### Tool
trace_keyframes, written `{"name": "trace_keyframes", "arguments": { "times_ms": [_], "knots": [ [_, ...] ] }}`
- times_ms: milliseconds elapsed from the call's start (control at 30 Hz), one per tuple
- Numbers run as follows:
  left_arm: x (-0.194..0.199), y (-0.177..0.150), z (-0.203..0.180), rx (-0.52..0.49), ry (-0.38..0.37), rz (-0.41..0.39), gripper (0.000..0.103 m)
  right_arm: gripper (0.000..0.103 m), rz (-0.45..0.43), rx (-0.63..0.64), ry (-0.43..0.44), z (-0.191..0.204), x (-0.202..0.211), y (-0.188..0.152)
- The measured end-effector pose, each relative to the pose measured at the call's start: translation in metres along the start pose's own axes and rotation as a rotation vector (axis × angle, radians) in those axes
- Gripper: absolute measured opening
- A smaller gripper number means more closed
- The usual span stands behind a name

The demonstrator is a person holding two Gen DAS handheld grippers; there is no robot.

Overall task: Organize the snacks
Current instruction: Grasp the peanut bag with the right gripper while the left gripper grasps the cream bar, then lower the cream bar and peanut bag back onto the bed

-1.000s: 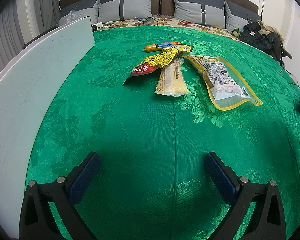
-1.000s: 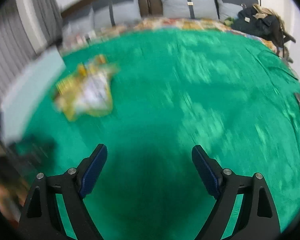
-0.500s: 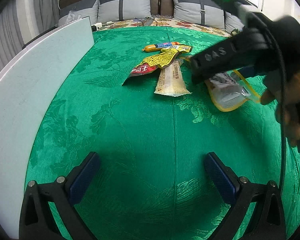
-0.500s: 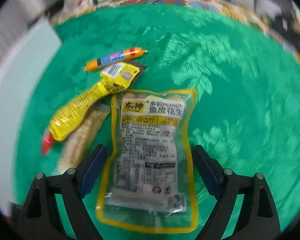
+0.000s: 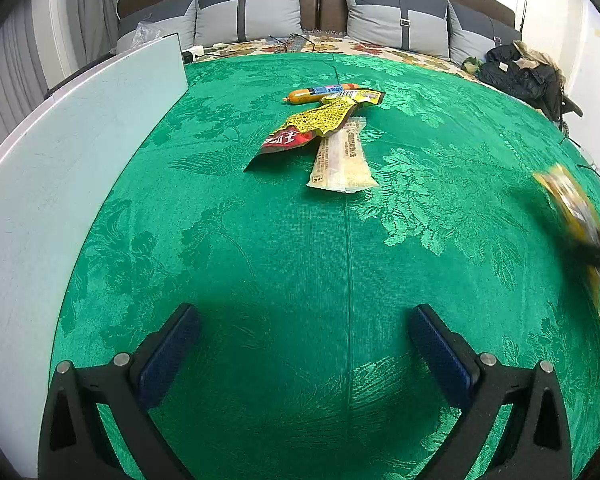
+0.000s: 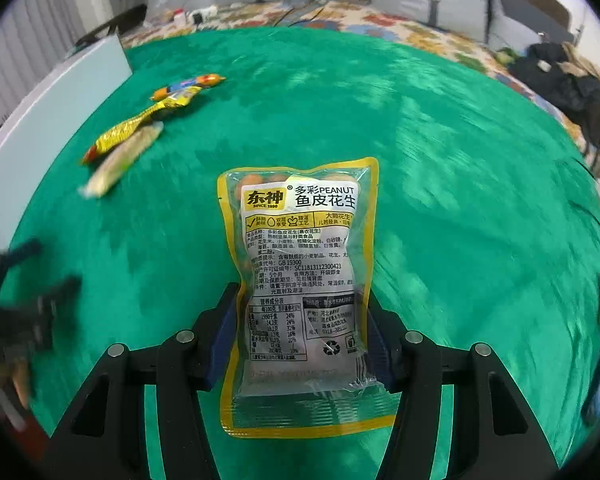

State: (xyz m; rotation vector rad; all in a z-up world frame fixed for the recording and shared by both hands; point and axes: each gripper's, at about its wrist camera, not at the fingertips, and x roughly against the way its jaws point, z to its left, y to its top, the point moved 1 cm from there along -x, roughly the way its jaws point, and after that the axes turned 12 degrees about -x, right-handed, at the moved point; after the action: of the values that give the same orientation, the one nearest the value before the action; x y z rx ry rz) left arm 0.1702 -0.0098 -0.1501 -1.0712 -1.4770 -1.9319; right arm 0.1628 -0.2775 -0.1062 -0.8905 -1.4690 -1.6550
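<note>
A broad green damask cloth with a woven leaf pattern (image 5: 420,208) covered the whole working surface, and a pale, flat white board (image 5: 72,168) stood on edge along its left side. Grey and dark cushions (image 5: 248,8) lined the far end, with a heap of dark clothing (image 5: 524,76) at the far right.

The right gripper (image 6: 300,332), black-framed with blue pads, was closing on a clear, yellow-bordered plastic pouch of coated peanuts (image 6: 300,264). Its blue pads (image 6: 224,328) pressed against the two long edges of the pouch's lower half, so the jaws stood at a middling width with the pouch held between them. The pouch pointed away from the camera, label side up, above the green cloth. In the left wrist view the same pouch showed only as a yellow blur at the right edge (image 5: 576,216).

The left gripper (image 5: 300,348) hovered over bare cloth with its jaws spread wide and nothing between them.

Three smaller snacks lay clustered on the cloth, well apart from both grippers: a cream-coloured long flat packet (image 5: 342,158), a yellow-and-red crinkled foil packet (image 5: 312,126) overlapping its top end, and, just beyond, an orange sausage stick with a blue label (image 5: 320,93) touching the foil packet's far end.
</note>
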Motion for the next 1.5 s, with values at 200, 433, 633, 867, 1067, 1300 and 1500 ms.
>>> {"name": "trace_keyframes", "arguments": {
  "times_ms": [200,433,633,867,1067,1300,1500],
  "knots": [
    [0.000,0.000,0.000,0.000,0.001,0.000,0.103,0.073,-0.089,-0.041,0.010,-0.014,0.006,-0.029],
    [0.000,-0.001,0.000,-0.001,-0.003,0.001,0.103,0.086,-0.128,-0.127,0.040,-0.027,0.003,-0.037],
    [0.004,0.020,0.018,0.037,-0.081,0.005,0.102,0.091,-0.127,-0.055,-0.018,-0.014,-0.003,-0.039],
    [-0.016,0.086,0.010,-0.040,-0.171,0.057,0.081,0.094,-0.122,-0.054,-0.008,-0.015,-0.005,-0.038],
    [-0.054,0.108,-0.005,-0.016,-0.100,0.105,0.058,0.094,-0.122,-0.054,-0.008,-0.015,-0.006,-0.036],
    [-0.034,0.072,-0.003,0.009,-0.141,0.096,0.026,0.094,-0.122,-0.054,-0.008,-0.015,-0.006,-0.037],
    [0.018,0.008,-0.027,-0.088,-0.210,0.121,0.065,0.094,-0.122,-0.054,-0.008,-0.015,-0.006,-0.036]
  ]
}}
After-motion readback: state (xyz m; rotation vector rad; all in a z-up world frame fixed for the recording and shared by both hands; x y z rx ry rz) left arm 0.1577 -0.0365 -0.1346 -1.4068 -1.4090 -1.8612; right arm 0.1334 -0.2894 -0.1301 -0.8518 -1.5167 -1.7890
